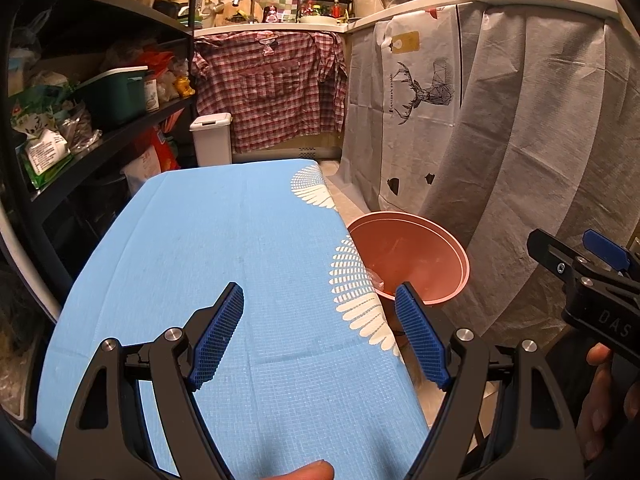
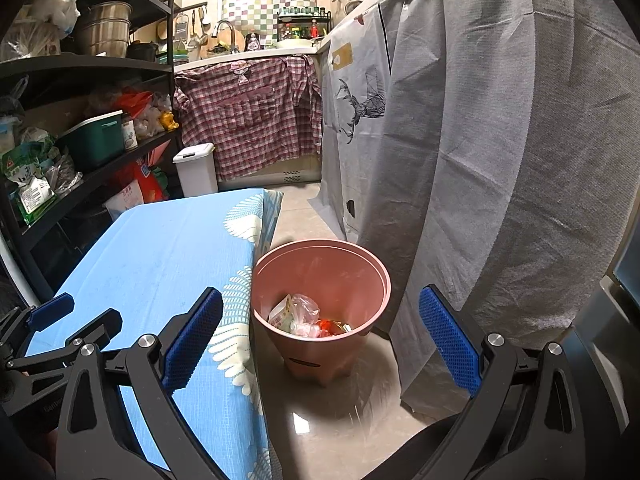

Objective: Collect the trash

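Wrappers and crumpled plastic trash [image 2: 306,316] lie at the bottom of the pink bin [image 2: 352,252] on the floor, just beside your blue-clothed table [image 1: 224,240]. Your left gripper [image 1: 320,308] and right gripper [image 2: 320,316] both hover spread wide, holding nothing.

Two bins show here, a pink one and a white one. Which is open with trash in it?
The pink bin, lidless on the floor beside the blue-clothed table, with wrappers inside. The white bin by the shelf has its lid shut.
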{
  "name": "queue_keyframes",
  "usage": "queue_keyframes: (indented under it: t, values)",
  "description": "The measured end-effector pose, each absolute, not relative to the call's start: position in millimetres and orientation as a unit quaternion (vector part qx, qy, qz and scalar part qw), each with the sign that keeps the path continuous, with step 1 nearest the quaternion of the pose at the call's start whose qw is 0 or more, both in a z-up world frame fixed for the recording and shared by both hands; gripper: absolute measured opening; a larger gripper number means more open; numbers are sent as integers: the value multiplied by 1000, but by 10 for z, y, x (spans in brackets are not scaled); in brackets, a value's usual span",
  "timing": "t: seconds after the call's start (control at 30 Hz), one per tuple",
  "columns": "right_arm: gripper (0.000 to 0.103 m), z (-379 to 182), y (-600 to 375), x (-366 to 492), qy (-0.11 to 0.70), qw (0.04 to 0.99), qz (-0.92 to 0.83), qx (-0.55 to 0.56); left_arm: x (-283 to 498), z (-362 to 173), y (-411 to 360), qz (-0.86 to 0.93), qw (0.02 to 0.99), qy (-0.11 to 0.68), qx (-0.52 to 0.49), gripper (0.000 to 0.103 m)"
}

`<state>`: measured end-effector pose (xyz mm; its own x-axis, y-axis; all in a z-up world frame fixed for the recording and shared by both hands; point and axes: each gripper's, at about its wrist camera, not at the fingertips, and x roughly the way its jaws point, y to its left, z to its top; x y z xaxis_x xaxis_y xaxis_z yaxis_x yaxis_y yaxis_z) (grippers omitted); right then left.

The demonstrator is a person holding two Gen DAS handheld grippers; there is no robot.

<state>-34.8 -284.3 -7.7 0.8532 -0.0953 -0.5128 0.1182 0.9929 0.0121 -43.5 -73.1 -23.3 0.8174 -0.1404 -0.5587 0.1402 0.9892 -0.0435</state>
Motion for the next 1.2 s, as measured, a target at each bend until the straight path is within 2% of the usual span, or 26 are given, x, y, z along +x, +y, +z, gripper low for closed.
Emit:
queue_keyframes:
  t: [1.2]
  values:
    - [97, -95, -2839, -353, 264, 963, -56, 22, -444, -212, -751, -77, 954, 288, 4, 76]
